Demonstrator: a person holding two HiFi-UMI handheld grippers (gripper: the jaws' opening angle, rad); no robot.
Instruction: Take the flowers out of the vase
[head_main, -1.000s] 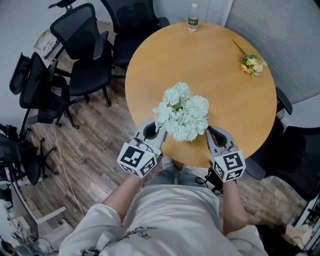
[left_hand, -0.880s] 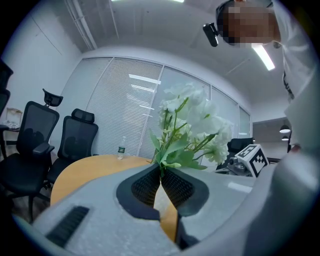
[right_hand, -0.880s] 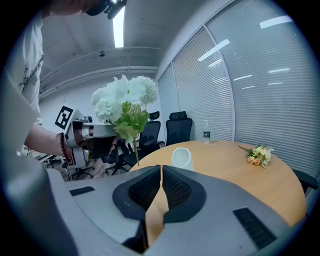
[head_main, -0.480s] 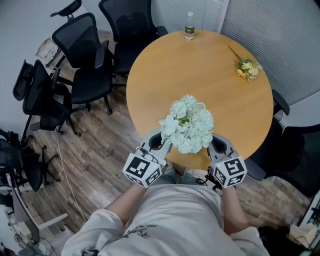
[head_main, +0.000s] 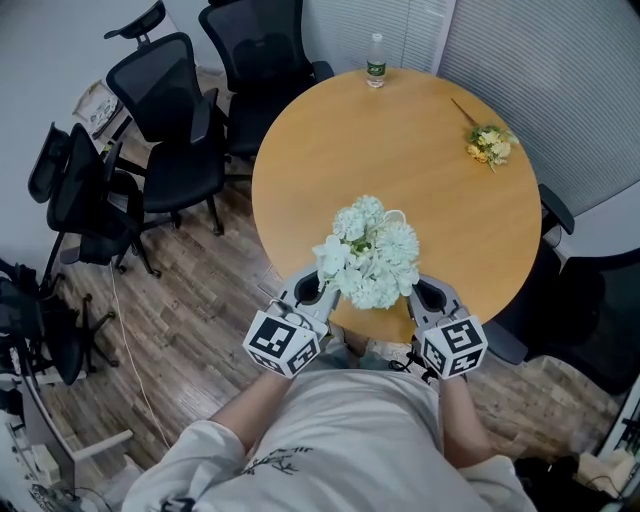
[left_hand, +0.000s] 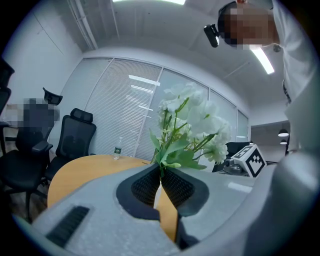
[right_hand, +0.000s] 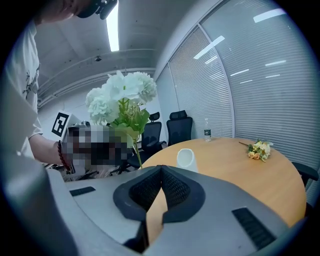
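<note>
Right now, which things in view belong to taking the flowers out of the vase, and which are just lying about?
Job: white flowers, vase, left gripper.
Lying about: yellow posy, water bottle, office chairs.

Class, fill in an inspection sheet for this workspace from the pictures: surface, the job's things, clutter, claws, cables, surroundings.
Surface: round wooden table, mostly bare.
Job's things: white flowers held up by their stems, out of the vase; white vase stands upright on the table with no flowers in it.
Clutter: water bottle upright at the far edge; yellow posy lying at the right side.
Claws: left claw shut on the flower stems; right claw shut, nothing between its jaws.
Cables: thin cable on the floor left of the table.
Surroundings: black office chairs at the left, wooden floor, blinds behind.
</note>
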